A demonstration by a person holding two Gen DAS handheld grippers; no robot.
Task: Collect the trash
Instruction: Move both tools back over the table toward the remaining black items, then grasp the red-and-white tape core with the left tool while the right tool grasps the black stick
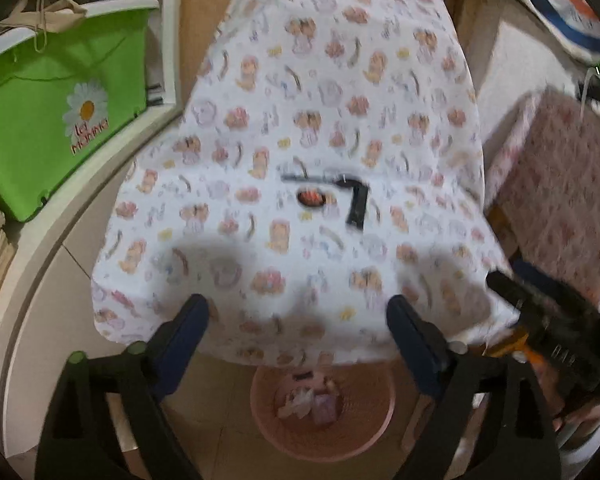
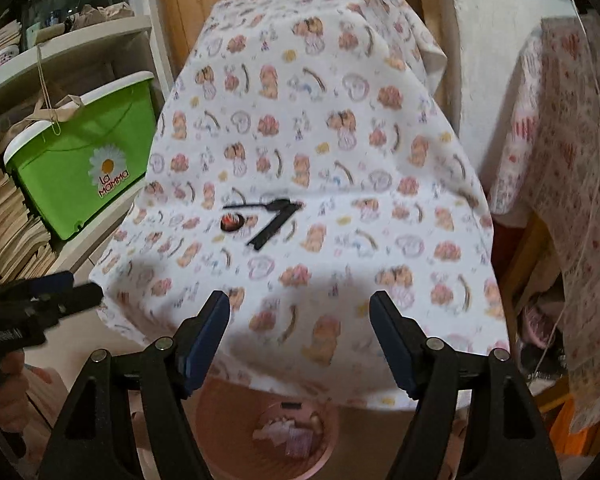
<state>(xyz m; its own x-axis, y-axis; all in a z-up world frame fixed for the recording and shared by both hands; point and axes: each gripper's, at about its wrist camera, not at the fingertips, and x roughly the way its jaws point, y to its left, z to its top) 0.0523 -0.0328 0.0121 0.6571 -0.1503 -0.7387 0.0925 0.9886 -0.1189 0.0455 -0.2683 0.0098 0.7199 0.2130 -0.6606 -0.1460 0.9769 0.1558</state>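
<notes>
Left gripper (image 1: 298,322) jaws wide, empty, right gripper (image 2: 300,328) likewise, pink bin (image 1: 324,436) below, shelf mugs (image 2: 4,60) only right view.

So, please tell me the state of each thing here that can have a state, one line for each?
Left gripper: jaws open, nothing between them.
Right gripper: jaws open, nothing between them.
Pink basket: on the floor below the table edge, uncovered, some trash inside.
Patterned tablecloth: spread over the table, hanging down at the edges.
Black items: lying on the cloth, not collected yet.
Green box: on the shelf, a bag sticking out of its top.
</notes>
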